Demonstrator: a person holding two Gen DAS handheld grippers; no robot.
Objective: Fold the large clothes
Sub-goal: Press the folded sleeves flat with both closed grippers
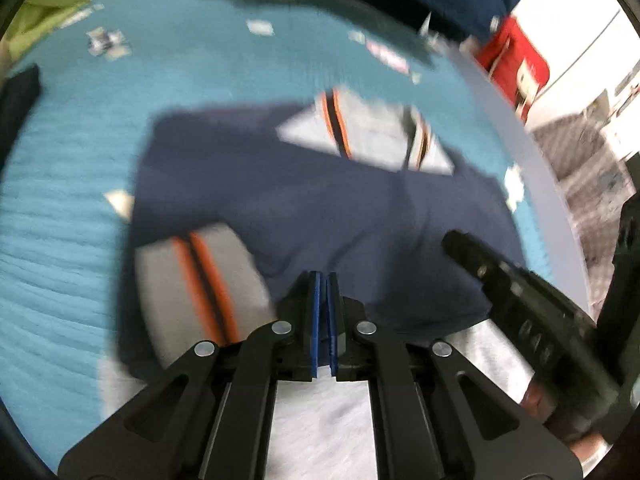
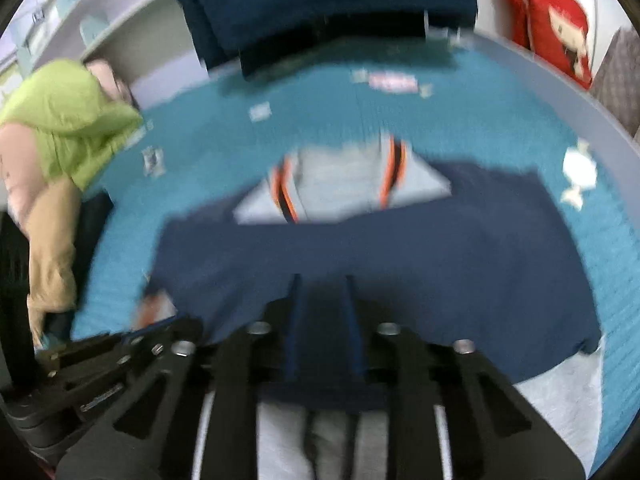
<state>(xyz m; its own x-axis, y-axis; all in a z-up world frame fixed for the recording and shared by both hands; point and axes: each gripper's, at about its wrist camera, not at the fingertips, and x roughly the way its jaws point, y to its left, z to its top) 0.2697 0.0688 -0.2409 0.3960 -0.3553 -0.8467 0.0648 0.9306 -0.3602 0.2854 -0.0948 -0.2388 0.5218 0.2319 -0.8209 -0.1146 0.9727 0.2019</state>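
Note:
A navy garment (image 1: 340, 208) with grey sleeves striped orange and black lies on a teal bedspread (image 1: 100, 152); it also shows in the right wrist view (image 2: 400, 248). One grey sleeve (image 1: 200, 288) is folded over its near left, another (image 1: 368, 132) at its far side. My left gripper (image 1: 324, 276) is shut with nothing between its blue pads, just above the garment's near edge. My right gripper (image 2: 322, 280) is open over the navy fabric, and shows at the right of the left wrist view (image 1: 452, 240). Both views are blurred.
A green and tan pile of clothes (image 2: 60, 132) lies at the bed's left. Dark blue folded fabric (image 2: 320, 0) sits at the far side. A red cushion (image 2: 552, 20) stands at the right. The grey bed rim (image 1: 520, 128) runs along the right.

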